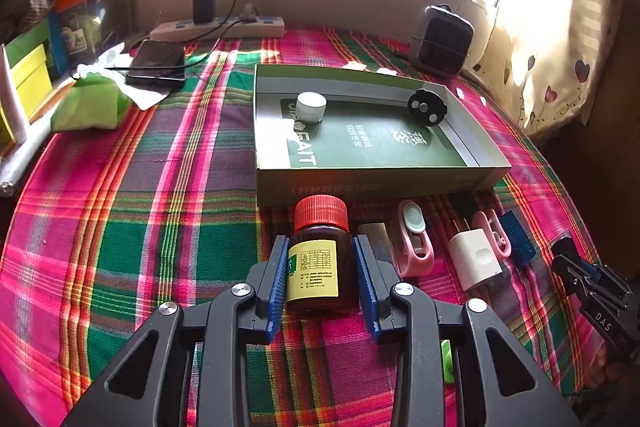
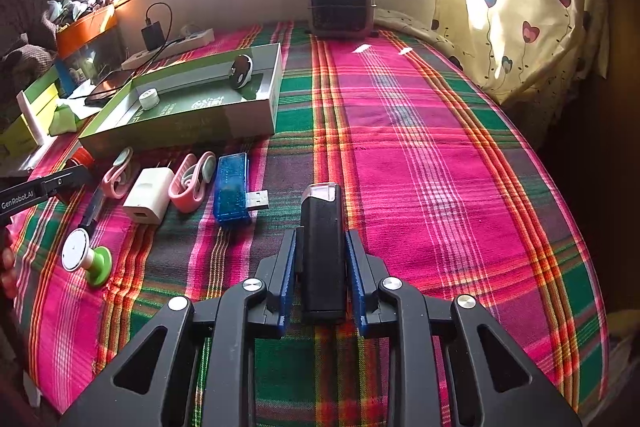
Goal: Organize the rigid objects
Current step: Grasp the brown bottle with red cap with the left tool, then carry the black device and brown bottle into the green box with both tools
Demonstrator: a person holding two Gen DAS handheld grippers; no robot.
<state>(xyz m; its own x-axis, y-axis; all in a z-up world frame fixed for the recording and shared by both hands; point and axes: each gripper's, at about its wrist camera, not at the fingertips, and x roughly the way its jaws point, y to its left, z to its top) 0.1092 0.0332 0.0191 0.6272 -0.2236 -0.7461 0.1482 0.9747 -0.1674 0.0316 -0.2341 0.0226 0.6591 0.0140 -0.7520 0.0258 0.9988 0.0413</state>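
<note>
The left gripper held a brown bottle with a red ribbed cap and a yellow label, its blue pads pressed to both sides of the glass. The bottle's base was near the plaid cloth; whether it rested there or hung just clear could not be told. It sat just before the near wall of the green cardboard tray.

The right gripper was clamped narrowly on a black rectangular device with a clear end cap; the device's lower end was partly hidden between the jaws, and its markings were not legible.

Inside the tray lay a small white jar at the back left and a black round disc leaning at the back right wall.

In a row on the cloth before the tray lay a pink clip, a white charger plug, a second pink clip and a blue translucent USB stick. A dark flat item beside the first clip was too obscured to name. Nearer, a white-and-green stamper lay on its side.

At the left edge of the right wrist view, fingertips were cut off by the frame.
</note>
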